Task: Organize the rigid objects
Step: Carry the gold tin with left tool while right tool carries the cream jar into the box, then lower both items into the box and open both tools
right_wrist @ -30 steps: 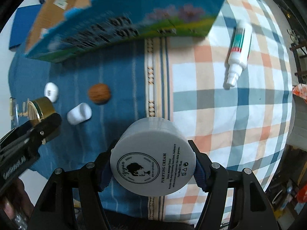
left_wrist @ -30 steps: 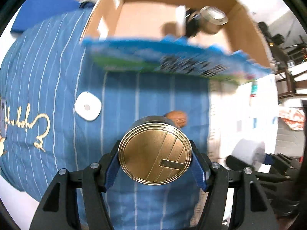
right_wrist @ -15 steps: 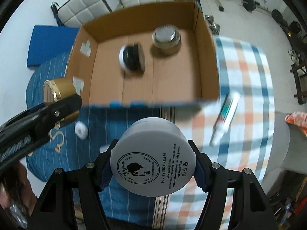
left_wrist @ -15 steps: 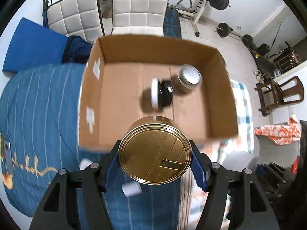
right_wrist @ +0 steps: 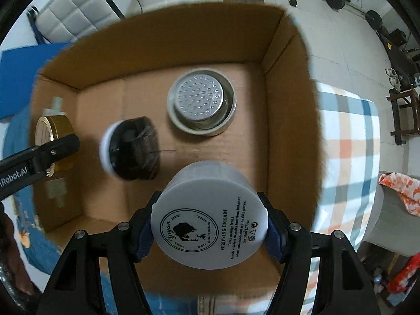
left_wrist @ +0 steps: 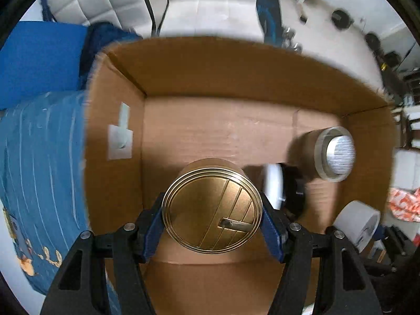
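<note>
Biggest risk from here, as I judged it: letting go too high. Both my claws hung over the open brown cardboard box [right_wrist: 286, 84], pointing down, each with a jar clamped by its round side wall. Smooth curved walls on narrow blue pads [left_wrist: 152, 225] could slip or roll if I tilted.

A drop from the right claw could land the jar on the black round container with a white lid [right_wrist: 128, 149], lying on its side just ahead and left of that claw, or knock the perforated round metal strainer cup [right_wrist: 200, 102] standing further ahead. A drop from the left claw risked the same black container, which sat just right of that claw's jar. The two claws were also near each other, so a sideways swing could make them bump.

My left claw [left_wrist: 212, 219] was about half spread, pads pressed on either side of the round gold metal tin with a ribbed lid [left_wrist: 210, 207]; held above the box floor, not resting.

My right claw [right_wrist: 210, 224] was likewise half spread, gripping the white round plastic cream jar with black print [right_wrist: 207, 225], also held over the box floor, near its front wall. Neither jar was set down yet.
</note>
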Motion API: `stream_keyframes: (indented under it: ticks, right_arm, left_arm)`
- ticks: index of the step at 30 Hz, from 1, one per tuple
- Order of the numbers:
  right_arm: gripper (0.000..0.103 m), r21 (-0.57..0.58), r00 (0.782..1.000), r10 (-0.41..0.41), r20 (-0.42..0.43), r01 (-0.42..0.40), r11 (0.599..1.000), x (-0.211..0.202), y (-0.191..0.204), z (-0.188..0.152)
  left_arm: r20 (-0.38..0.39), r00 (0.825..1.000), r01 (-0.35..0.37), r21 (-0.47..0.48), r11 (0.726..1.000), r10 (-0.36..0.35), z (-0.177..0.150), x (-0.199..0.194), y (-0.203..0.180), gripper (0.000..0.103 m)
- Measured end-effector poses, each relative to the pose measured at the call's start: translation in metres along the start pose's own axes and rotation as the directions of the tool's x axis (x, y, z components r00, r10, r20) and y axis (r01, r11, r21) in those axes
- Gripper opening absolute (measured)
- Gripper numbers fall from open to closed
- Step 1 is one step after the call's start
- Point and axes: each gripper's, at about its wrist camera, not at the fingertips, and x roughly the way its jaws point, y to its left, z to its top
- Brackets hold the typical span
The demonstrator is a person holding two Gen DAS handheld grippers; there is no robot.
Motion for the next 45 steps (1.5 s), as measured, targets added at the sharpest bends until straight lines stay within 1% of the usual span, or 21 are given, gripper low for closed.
stream_keyframes:
  ticks: [3,6,9,14,19,22,27,28,31,34,37,40,41,42,43,44,45]
  right_arm:
    - [0.071,-0.013,0.999,-0.026,-0.042,0.026,1.000,0.025,0.003,0.012]
    - [0.071,-0.027,0.997,-0.040,-0.066,0.038,0.999,0.041,0.005,0.020]
    - [0.071,-0.044,0.995,-0.054,-0.085,0.051,0.998,0.054,0.009,0.026]
    - [0.071,-0.044,0.991,-0.058,-0.124,0.053,0.998,0.071,0.010,0.032]
    - [0.071,-0.054,0.988,-0.056,-0.143,0.049,0.997,0.079,0.008,0.037]
    - [0.072,-0.064,0.987,-0.058,-0.151,0.049,0.997,0.080,0.009,0.038]
    - [0.072,-0.069,0.986,-0.062,-0.156,0.052,0.996,0.080,0.011,0.031]
    - [0.072,-0.070,0.985,-0.065,-0.160,0.054,0.996,0.082,0.012,0.029]
    - [0.072,-0.073,0.984,-0.076,-0.163,0.064,0.995,0.082,0.014,0.027]
    - [0.076,-0.067,0.985,-0.063,-0.160,0.053,0.996,0.078,0.017,0.025]
    - [0.081,-0.061,0.987,-0.053,-0.153,0.044,0.997,0.065,0.021,0.025]
    - [0.089,-0.063,0.990,-0.050,-0.135,0.042,0.997,0.050,0.025,0.018]
    - [0.092,-0.064,0.991,-0.047,-0.128,0.040,0.997,0.045,0.026,0.015]
    - [0.097,-0.059,0.991,-0.045,-0.125,0.038,0.998,0.040,0.028,0.012]
    - [0.100,-0.057,0.993,-0.035,-0.113,0.028,0.998,0.033,0.030,0.006]
    - [0.103,-0.054,0.995,-0.027,-0.099,0.022,0.998,0.028,0.032,0.003]
    - [0.103,-0.056,0.996,-0.025,-0.083,0.021,0.998,0.022,0.033,-0.002]
  left_arm:
    - [-0.082,0.996,-0.035,0.020,0.999,0.036,0.011,0.033,0.001,0.063]
    - [-0.126,0.990,-0.063,0.033,0.997,0.067,0.016,0.056,0.004,0.063]
    - [-0.154,0.986,-0.066,0.033,0.997,0.070,0.019,0.068,0.008,0.063]
    - [-0.197,0.979,-0.051,0.023,0.998,0.055,0.023,0.086,0.013,0.063]
    - [-0.227,0.973,-0.043,0.005,0.999,0.043,0.026,0.095,0.019,0.063]
    - [-0.241,0.969,-0.055,0.000,0.999,0.053,0.028,0.095,0.022,0.063]
    - [-0.241,0.969,-0.060,-0.007,0.998,0.057,0.027,0.091,0.025,0.064]
    - [-0.241,0.969,-0.059,-0.010,0.998,0.054,0.023,0.088,0.025,0.064]
    - [-0.243,0.969,-0.060,-0.013,0.998,0.055,0.022,0.083,0.018,0.064]
    - [-0.244,0.968,-0.058,-0.012,0.998,0.053,0.024,0.080,0.014,0.064]
    - [-0.236,0.971,-0.050,-0.022,0.998,0.043,0.022,0.072,0.014,0.064]
    - [-0.223,0.974,-0.035,-0.035,0.999,0.027,0.016,0.063,0.012,0.069]
    - [-0.212,0.977,-0.024,-0.038,0.999,0.015,0.013,0.056,0.012,0.072]
    - [-0.200,0.980,-0.015,-0.037,0.999,0.007,0.011,0.051,0.011,0.078]
    - [-0.183,0.983,-0.013,-0.034,0.999,0.007,0.008,0.045,0.011,0.081]
    - [-0.157,0.987,-0.017,-0.028,0.999,0.013,0.006,0.037,0.010,0.088]
    - [-0.123,0.992,-0.022,-0.021,1.000,0.019,0.002,0.028,0.009,0.092]
